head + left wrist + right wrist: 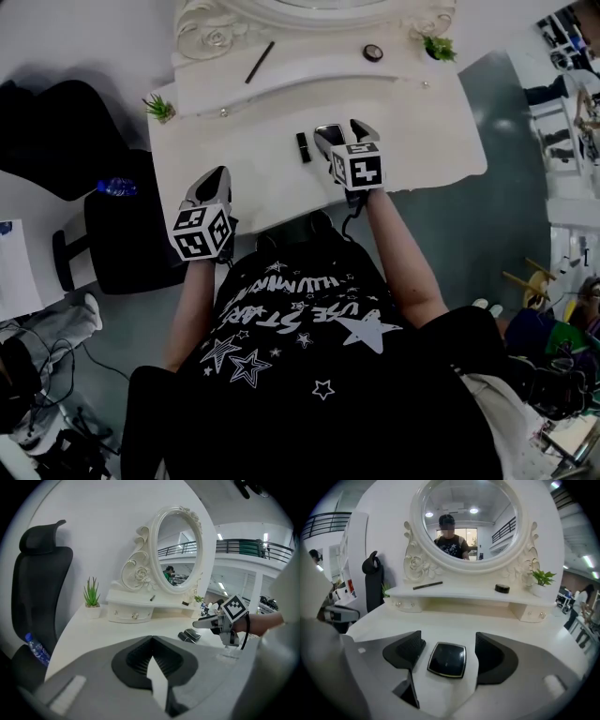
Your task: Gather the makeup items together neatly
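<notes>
Lying flat on the counter (pixel 253 178) near the middle of its front edge, the black compact (pixel 447 659) sits between the fingers (pixel 410 648) of the right gripper (pixel 345 131), which stand wide apart and clear of it on both sides, so nothing presses on it. A black lipstick (pixel 303 146) lies just beside it, on the left in the head view, apart from the gripper. The left gripper (pixel 214 183) hangs over the counter's front left corner, well apart from both items; its fingers (pixel 136 656) are together at the tips with nothing between them. At the back edge a raised shelf (pixel 309 80) under the oval mirror (pixel 464 522) carries a dark pencil (pixel 260 62) toward its left end and a small round black jar (pixel 373 52) toward its right. One small plant (pixel 159 108) stands at the counter's back left corner, another plant (pixel 438 47) at the shelf's right end. A black chair (pixel 131 234) stands off the counter's left edge, with a bottle (pixel 116 187) on it.
</notes>
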`<action>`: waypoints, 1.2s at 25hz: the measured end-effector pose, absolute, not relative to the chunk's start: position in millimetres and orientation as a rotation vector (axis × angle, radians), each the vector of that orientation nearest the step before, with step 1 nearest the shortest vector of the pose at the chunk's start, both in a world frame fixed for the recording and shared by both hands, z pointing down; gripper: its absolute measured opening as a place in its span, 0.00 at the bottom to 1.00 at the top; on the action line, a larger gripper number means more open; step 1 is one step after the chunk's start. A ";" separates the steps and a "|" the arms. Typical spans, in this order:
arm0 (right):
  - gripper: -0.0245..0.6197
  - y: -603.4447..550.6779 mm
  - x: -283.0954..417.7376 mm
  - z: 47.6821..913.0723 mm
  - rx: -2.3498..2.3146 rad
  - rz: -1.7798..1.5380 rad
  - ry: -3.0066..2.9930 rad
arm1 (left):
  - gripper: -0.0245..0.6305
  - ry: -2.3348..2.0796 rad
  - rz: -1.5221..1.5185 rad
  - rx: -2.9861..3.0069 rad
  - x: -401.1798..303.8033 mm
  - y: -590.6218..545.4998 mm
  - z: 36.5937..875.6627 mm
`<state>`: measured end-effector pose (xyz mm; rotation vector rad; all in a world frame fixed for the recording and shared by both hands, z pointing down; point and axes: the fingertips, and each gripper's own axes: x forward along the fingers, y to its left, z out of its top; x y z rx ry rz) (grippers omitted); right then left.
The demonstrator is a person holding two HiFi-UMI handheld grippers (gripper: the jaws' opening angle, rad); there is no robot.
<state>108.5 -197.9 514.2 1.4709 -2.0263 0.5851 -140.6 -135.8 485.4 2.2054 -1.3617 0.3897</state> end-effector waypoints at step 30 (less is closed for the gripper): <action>0.52 -327.7 -56.5 465.9 1.652 0.587 -2.026 | 0.04 -1.410 0.385 2.189 -231.1 -158.9 474.9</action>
